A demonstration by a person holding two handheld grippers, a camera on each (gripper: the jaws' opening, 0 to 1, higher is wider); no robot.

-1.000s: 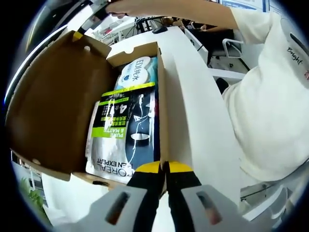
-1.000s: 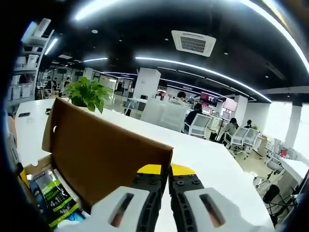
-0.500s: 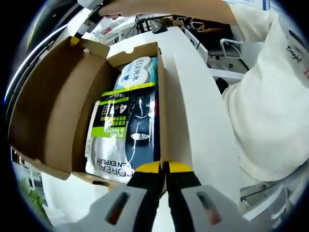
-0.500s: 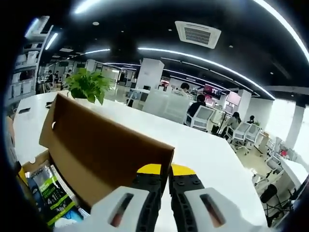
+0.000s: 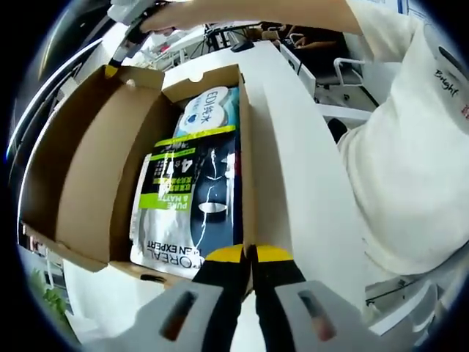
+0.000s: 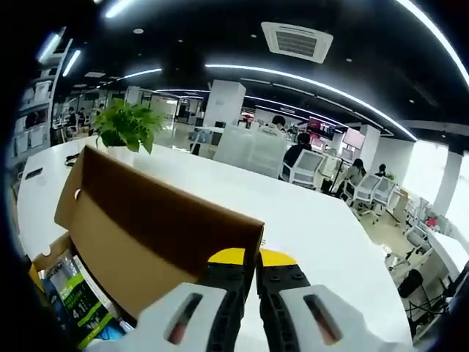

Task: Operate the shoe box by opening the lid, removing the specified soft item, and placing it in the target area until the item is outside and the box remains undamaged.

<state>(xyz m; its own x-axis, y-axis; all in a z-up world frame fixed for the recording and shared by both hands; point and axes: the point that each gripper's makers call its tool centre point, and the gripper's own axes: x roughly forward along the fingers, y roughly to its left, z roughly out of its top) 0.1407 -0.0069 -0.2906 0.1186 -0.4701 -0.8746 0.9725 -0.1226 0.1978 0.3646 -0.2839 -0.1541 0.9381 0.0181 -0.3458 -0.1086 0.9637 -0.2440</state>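
Left hand-held gripper (image 5: 250, 257) is clamped on the shoe box (image 5: 245, 158) near wall, probably steadying it. Soft pouch (image 5: 192, 202) sits inside. Farther off, right hand-held gripper (image 6: 250, 258) pinches the lid (image 6: 154, 220) corner, holding it open over the tabletop (image 6: 322, 235).

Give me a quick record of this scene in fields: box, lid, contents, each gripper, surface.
box: cardboard shoe box lying on the white table
lid: lid open, swung up and back
contents: silver and green pouch; dark packet; blue and white pack
left gripper: left gripper, jaws shut on the box's near wall
right gripper: right gripper, jaws shut on the lid's edge
background: potted plant on the table
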